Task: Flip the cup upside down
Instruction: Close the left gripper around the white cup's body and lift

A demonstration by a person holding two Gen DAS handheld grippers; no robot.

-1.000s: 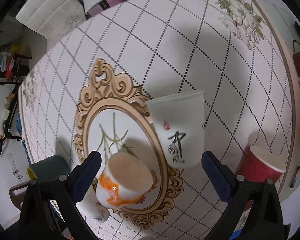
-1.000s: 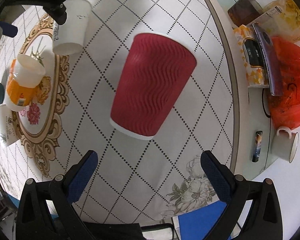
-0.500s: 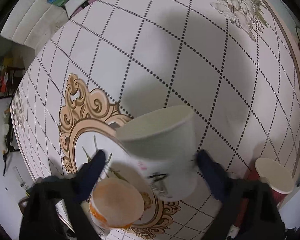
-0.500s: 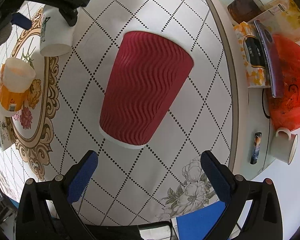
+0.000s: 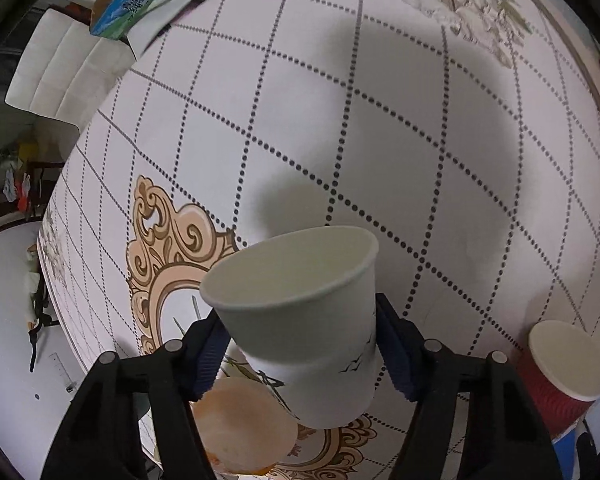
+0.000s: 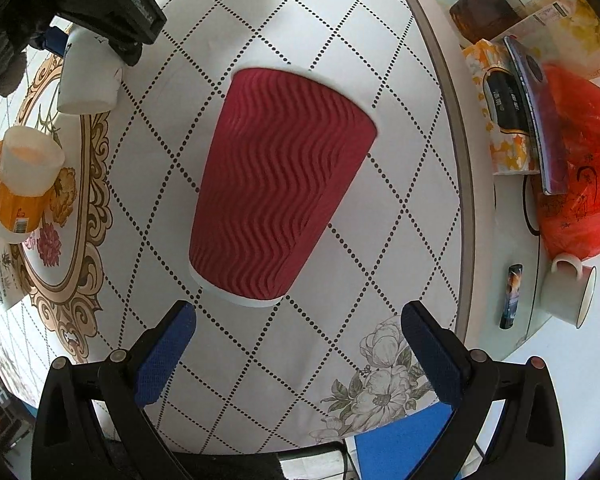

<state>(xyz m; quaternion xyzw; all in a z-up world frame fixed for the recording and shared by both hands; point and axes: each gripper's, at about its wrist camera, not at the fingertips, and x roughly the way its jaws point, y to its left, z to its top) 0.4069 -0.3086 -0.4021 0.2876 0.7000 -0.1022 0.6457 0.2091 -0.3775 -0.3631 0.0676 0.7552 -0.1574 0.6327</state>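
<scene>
The left gripper (image 5: pixel 300 350) clamps the white paper cup (image 5: pixel 304 328) between its ribbed blue pads, mouth tilted away over the quilted tablecloth (image 5: pixel 380 128). The right gripper (image 6: pixel 298 354) hangs spread wide before an upside-down corrugated red cup (image 6: pixel 280 208), touching nothing.

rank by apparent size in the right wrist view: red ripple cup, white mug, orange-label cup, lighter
1. red ripple cup, though it is nearest the camera
2-3. orange-label cup and white mug: too close to rank
4. lighter
</scene>
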